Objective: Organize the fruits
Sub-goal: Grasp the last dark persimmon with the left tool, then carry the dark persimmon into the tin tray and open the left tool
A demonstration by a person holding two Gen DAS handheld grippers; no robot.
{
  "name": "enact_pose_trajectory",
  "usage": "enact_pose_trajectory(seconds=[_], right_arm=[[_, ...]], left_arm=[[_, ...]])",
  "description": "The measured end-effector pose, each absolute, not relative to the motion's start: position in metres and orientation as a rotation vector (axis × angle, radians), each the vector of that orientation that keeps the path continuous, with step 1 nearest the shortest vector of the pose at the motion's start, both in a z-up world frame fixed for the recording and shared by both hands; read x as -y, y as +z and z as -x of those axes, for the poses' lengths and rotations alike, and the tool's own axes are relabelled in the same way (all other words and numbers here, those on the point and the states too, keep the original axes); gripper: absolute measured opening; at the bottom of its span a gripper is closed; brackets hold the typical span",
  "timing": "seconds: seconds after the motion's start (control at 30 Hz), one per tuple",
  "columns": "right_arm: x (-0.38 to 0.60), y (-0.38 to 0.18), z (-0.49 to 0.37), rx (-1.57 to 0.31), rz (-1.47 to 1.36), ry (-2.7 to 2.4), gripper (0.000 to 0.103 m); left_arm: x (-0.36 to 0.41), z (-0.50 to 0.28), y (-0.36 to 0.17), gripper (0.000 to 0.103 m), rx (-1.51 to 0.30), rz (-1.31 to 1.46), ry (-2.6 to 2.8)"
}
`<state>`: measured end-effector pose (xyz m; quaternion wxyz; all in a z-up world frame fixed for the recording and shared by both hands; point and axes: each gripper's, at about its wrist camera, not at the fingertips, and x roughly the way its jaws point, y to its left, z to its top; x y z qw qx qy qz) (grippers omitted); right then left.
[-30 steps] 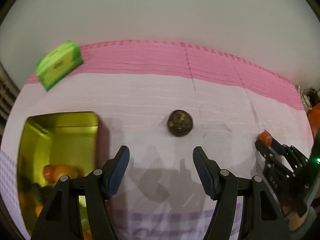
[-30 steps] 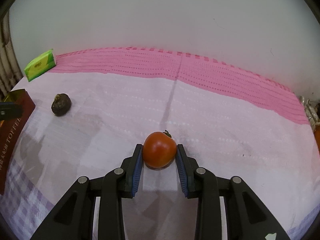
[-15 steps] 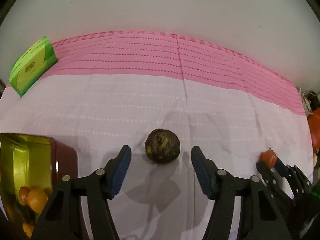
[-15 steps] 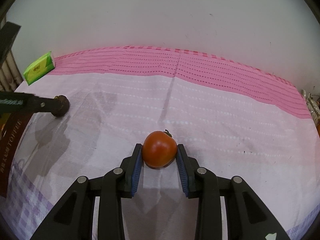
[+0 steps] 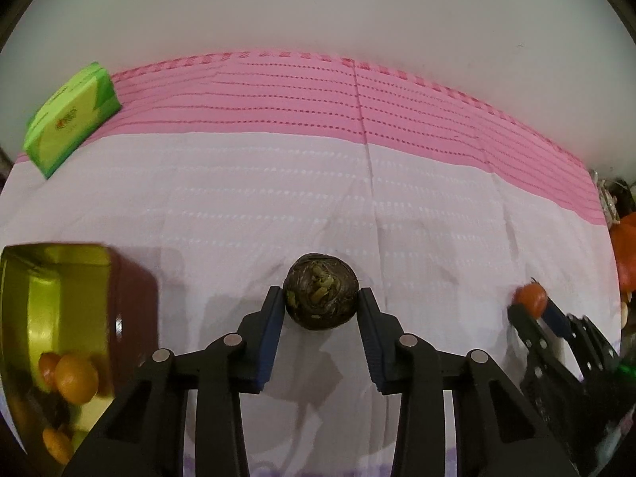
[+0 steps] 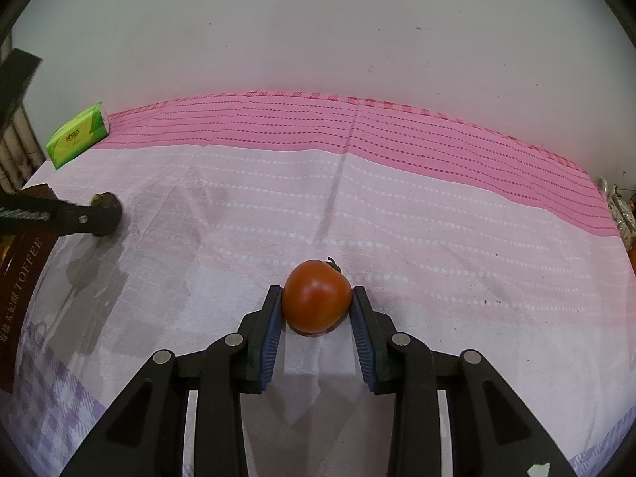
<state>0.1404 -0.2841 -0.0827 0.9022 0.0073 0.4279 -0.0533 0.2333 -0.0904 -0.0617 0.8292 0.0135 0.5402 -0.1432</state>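
Note:
My left gripper (image 5: 321,307) is shut on a dark brown, rough round fruit (image 5: 320,296) that rests on the cloth; both blue pads touch its sides. My right gripper (image 6: 317,310) is shut on a red tomato (image 6: 317,301) low over the cloth. The tomato also shows small at the right of the left wrist view (image 5: 531,298). The dark fruit shows at the left of the right wrist view (image 6: 106,218), partly hidden by a left finger. An open gold-lined tin (image 5: 75,306) at the left holds several orange fruits (image 5: 75,377).
A pink and white tablecloth (image 6: 397,214) covers the table up to a white wall. A green tissue pack (image 5: 71,117) lies at the back left. The tin's dark red side reads TOFFEE (image 6: 24,274). Orange objects (image 5: 626,250) sit at the far right edge.
My left gripper has moved forward around the dark fruit and closed its jaws from wide open onto it. My right gripper has kept hold of the tomato, almost still.

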Motion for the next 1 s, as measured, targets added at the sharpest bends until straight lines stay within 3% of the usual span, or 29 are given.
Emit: enact_pose_trajectory(seconds=[0.63, 1.0], right_arm=[[0.284, -0.083, -0.141, -0.885, -0.015, -0.111, 0.031], [0.283, -0.084, -0.142, -0.886, -0.013, -0.111, 0.032]], left_arm=[[0.007, -0.160, 0.000, 0.039, -1.060, -0.074, -0.182], [-0.067, -0.128, -0.009, 0.039, -1.073, -0.086, -0.084]])
